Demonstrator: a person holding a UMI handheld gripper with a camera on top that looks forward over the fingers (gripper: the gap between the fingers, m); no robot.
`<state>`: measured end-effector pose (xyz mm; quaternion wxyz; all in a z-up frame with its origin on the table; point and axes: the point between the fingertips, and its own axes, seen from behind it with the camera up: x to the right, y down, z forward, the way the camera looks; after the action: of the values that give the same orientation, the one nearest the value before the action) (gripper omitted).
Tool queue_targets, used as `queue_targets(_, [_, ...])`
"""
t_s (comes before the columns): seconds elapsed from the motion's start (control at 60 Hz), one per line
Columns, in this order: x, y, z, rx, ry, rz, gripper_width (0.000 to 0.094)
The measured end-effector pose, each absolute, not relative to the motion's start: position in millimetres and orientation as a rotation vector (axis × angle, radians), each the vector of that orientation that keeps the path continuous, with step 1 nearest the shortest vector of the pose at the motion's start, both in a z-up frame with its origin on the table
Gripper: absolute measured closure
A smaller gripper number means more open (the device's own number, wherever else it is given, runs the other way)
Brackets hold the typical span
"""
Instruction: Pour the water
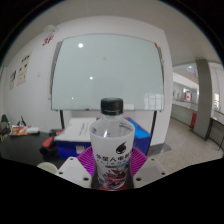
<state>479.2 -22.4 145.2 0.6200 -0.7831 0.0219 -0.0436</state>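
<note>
A clear water bottle (111,148) with a black cap (112,104) stands upright between the fingers of the gripper (110,172), its white label with red and dark print facing the camera. Both purple pads (88,163) press against its sides, so the tool is clamped on it and the bottle is held up above the table (40,150). Behind the bottle lies a blue box (75,146), and beyond that a large whiteboard (105,70) covers the wall. Some clutter sits far off on the table, too small to tell.
</note>
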Motion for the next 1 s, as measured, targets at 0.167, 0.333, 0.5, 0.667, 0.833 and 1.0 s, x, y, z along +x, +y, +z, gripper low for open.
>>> queue_targets(0.167, [477,-15,75,-1.892,0.068,-0.108,0.0539])
queue_targets(0.333, [480,-18,67,-1.878,0.085,-0.095,0.0480])
queue_targets(0.5, [482,-24,54,-1.950,0.094,-0.107,0.0183])
queue_targets(0.667, [486,-50,57,-2.008,0.106,-0.167,0.0093])
queue_targets(0.833, [475,-101,76,-2.050,0.157,-0.180,0.0097])
queue_targets(1.0, [440,-183,112,-2.055,0.175,-0.191,0.0097])
